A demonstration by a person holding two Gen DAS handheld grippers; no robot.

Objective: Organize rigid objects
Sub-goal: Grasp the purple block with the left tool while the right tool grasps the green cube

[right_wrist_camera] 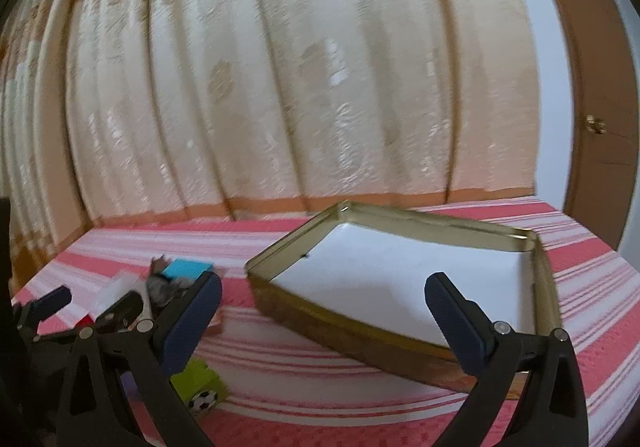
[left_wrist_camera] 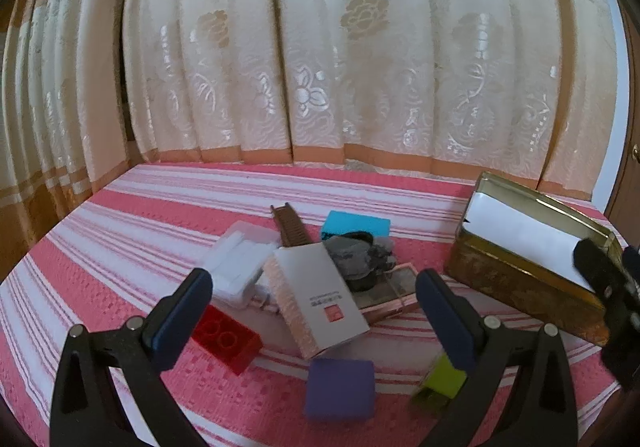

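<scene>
A pile of small objects lies on the pink striped cloth (left_wrist_camera: 120, 231): a red brick (left_wrist_camera: 226, 339), a white-and-pink box (left_wrist_camera: 320, 303), a purple block (left_wrist_camera: 340, 389), a lime green toy (left_wrist_camera: 442, 383), a blue box (left_wrist_camera: 356, 227), a clear plastic case (left_wrist_camera: 240, 263), a brown strap (left_wrist_camera: 290, 225) and grey items (left_wrist_camera: 356, 259). My left gripper (left_wrist_camera: 314, 299) is open and empty above the pile. An open gold tin (right_wrist_camera: 400, 279) with a white floor stands to the right. My right gripper (right_wrist_camera: 322, 303) is open and empty over the tin's near wall. The green toy (right_wrist_camera: 200, 383) lies by its left finger.
A cream patterned curtain (left_wrist_camera: 320, 47) hangs close behind the surface. A brown door (right_wrist_camera: 600, 107) stands at the far right. The other gripper (left_wrist_camera: 608, 287) shows at the right edge of the left wrist view, beside the tin (left_wrist_camera: 520, 259).
</scene>
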